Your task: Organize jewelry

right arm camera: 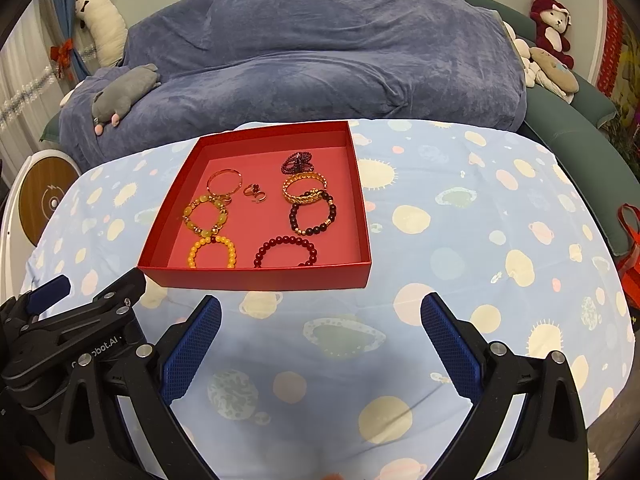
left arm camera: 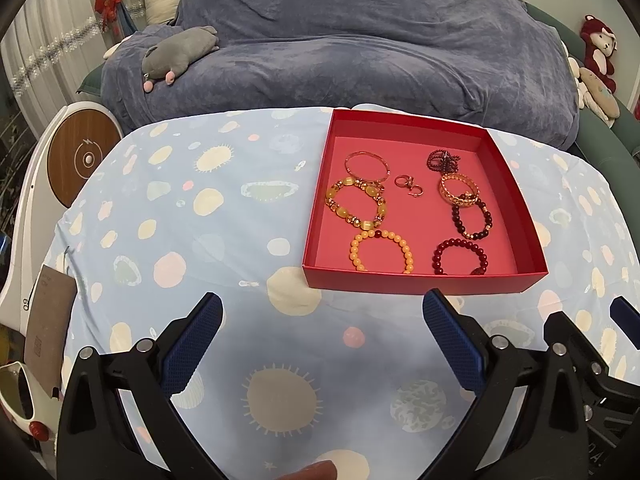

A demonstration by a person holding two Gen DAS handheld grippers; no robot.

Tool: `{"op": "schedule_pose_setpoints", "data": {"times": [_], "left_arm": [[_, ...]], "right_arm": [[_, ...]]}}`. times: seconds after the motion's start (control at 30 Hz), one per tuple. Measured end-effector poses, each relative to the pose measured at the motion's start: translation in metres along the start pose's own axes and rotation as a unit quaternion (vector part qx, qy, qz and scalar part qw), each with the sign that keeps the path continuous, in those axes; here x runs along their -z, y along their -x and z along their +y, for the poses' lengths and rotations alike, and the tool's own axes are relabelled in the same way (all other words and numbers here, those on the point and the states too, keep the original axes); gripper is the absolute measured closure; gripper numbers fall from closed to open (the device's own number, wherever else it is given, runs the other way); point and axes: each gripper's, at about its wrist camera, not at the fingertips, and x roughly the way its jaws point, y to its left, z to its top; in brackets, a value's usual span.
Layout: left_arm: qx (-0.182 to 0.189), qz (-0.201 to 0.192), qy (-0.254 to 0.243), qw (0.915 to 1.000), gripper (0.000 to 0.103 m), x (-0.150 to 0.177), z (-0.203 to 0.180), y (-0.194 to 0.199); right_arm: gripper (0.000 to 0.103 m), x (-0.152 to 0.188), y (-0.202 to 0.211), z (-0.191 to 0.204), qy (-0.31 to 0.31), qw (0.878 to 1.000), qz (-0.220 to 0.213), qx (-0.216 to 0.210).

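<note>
Two grippers above a table with a planet-print cloth (left arm camera: 208, 240). The left gripper (left arm camera: 322, 316) and right gripper (right arm camera: 320, 316) both hover over bare cloth near the viewer, jaws spread wide and empty. They sit side by side, the right one's black frame showing at the right edge of the left view.

A red tray (right arm camera: 256, 276) rests on the cloth just beyond the fingertips, right of centre in the left view and left of centre in the right view. All visible jewelry lies inside it. Left column, far to near: a thin bangle (left arm camera: 367, 166), a yellow crystal bracelet (left arm camera: 356, 204), and an orange bead bracelet (left arm camera: 380, 251). Centre: small rings (left arm camera: 409, 186). Right column: a dark purple strand (left arm camera: 443, 160), a gold bangle (left arm camera: 459, 189) touching a dark bead bracelet (left arm camera: 472, 218), and a red bead bracelet (left arm camera: 460, 258).

No piece is seen on the cloth outside the tray. Judged from this layout, the gathering is probably complete or nearly so; what may remain is separating the touching pieces at left and right, or nothing at all.
</note>
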Motion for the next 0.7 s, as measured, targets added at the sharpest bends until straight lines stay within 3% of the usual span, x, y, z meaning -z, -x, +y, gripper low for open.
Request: {"op": "schedule_pose_setpoints", "data": {"times": [0.7], "left_arm": [[-0.003,-0.002,-0.005,1.0,0.007,0.0004,-0.0025,-0.0026]], "right_arm": [[0.007,-0.0001,0.0003,0.0001,0.001,1.0,0.0,0.001]]}}
